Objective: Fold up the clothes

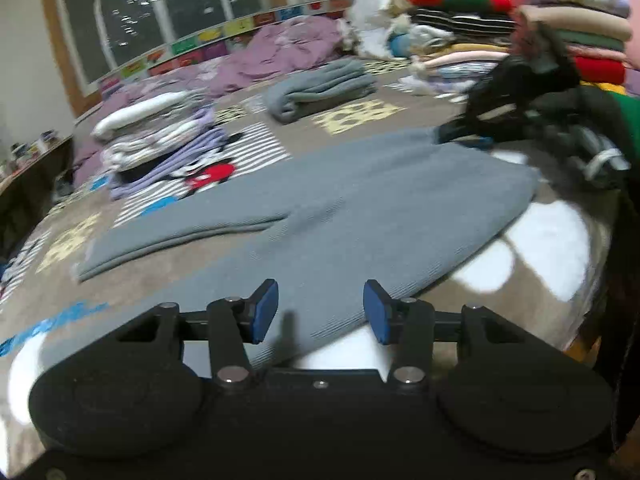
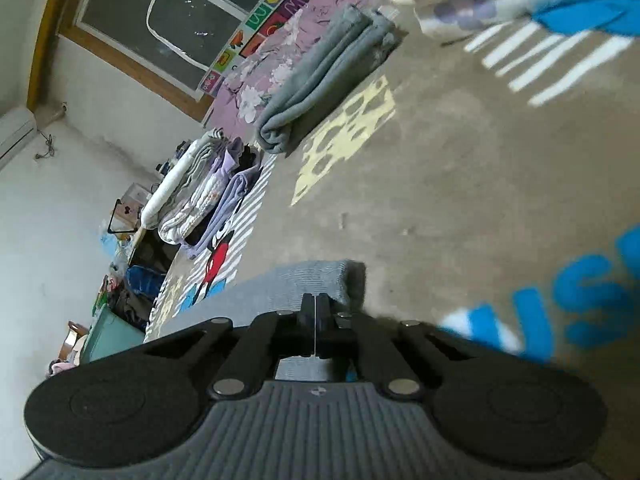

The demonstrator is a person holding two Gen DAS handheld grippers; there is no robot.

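— Where is the garment against your tongs?

— The grey garment (image 1: 320, 208) lies spread flat on the patterned bed cover (image 1: 440, 116), filling the middle of my left view. My left gripper (image 1: 320, 312) sits at the bottom centre, its blue pads (image 1: 266, 308) spread wide with nothing between them; the cloth's near edge lies just ahead of and below them. My right gripper (image 2: 316, 312) sits bottom centre of its own view, jaws pressed together on the garment (image 2: 288, 284) close to its corner, where the cloth runs under the fingers. From the left view, that same gripper (image 1: 472, 132) shows at right of centre, at the garment's far end.

— And what can't you make out?

— Plenty is smeared. The right side of the left view is blurred, so the black tool there reads only as a dark shape. In the right view my own tool body hides most of the garment. The folded grey item (image 1: 320, 88) in the upper middle, the clothes stack (image 1: 160, 144) at left, and the tall pile (image 1: 500, 32) in the upper right are soft-edged.
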